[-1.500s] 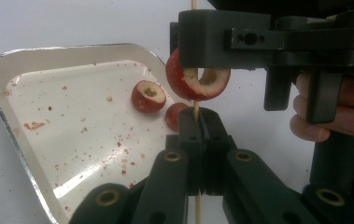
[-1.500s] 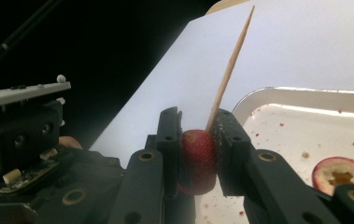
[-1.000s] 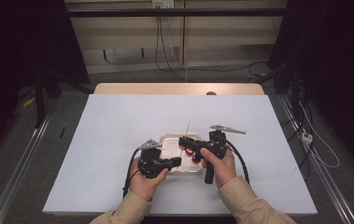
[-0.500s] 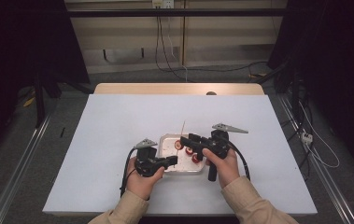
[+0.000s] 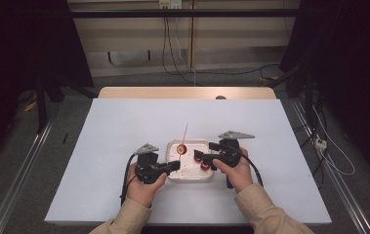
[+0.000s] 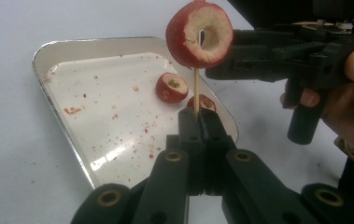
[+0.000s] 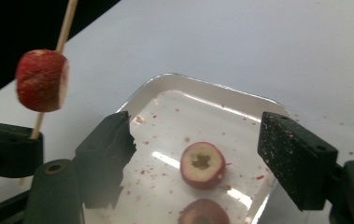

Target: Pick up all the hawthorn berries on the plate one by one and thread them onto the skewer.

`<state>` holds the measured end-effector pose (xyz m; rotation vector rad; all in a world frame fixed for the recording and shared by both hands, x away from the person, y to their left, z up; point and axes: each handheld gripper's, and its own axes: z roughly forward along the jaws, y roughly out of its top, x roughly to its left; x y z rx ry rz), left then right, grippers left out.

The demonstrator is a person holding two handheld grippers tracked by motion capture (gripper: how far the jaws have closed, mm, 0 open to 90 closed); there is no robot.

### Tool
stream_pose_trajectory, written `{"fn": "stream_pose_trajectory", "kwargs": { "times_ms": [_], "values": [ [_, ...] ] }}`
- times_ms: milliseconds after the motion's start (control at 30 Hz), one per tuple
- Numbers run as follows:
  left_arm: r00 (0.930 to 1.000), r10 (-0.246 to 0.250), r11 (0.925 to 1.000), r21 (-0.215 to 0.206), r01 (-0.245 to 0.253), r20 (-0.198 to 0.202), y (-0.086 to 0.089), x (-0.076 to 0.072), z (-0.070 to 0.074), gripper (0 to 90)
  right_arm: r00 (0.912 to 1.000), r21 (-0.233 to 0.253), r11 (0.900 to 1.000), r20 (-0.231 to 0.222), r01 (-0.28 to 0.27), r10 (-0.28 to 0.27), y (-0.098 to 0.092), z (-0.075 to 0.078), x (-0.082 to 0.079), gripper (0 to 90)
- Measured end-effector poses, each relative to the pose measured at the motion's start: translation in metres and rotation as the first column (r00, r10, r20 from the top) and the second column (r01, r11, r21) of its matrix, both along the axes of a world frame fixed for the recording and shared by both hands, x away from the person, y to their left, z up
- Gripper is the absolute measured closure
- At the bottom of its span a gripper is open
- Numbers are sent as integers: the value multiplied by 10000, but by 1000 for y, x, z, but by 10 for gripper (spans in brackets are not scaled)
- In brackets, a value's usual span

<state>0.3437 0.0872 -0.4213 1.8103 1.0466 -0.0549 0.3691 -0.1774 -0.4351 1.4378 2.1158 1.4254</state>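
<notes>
Red fruit, cored and cut into a short ring, now sits threaded on the wooden skewer (image 6: 196, 91) just above the left gripper (image 6: 197, 122), whose jaws are pressed together on the skewer's lower end and hold it upright. A second ago both grippers were bunched over the white tray (image 5: 190, 172); since then the skewered fruit piece (image 6: 199, 34) has been lifted clear of the tray and the right gripper (image 7: 198, 154) has let go and drawn back. Its jaws now stand spread, with a second fruit piece (image 7: 203, 164) lying in the tray between and below them and a third fruit piece (image 7: 203, 213) nearer its base. One piece looks done, and the right gripper seems lined up to pick the next for threading.
</notes>
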Motion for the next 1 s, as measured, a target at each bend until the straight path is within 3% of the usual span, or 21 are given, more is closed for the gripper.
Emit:
{"fn": "stream_pose_trajectory", "kwargs": {
  "times_ms": [67,367,567,733,833,1000],
  "values": [
    [10000,9,10000,-10,-9,-20,0,0,0,898,10000,-129,9999,40,29,-29,-1,-1,2,315],
    [9999,-111,9999,85,111,-24,2,-1,-1,898,9999,-706,9974,-129,-119,110,-2,-4,2,353],
    [10000,-43,9999,98,43,-2,2,-1,0,898,9992,-1095,9932,-124,-383,372,-1,-7,1,485],
    [10000,11,10000,86,-12,29,3,0,0,898,9991,-983,9944,-187,-390,373,2,-11,4,592],
    [10000,-20,9999,133,19,61,5,0,0,898,9997,-914,9957,-226,-143,123,3,-14,6,624],
    [10000,-4,9999,121,3,34,5,0,1,898,9985,-709,9973,-520,-212,176,6,-21,9,631]
  ]
}}
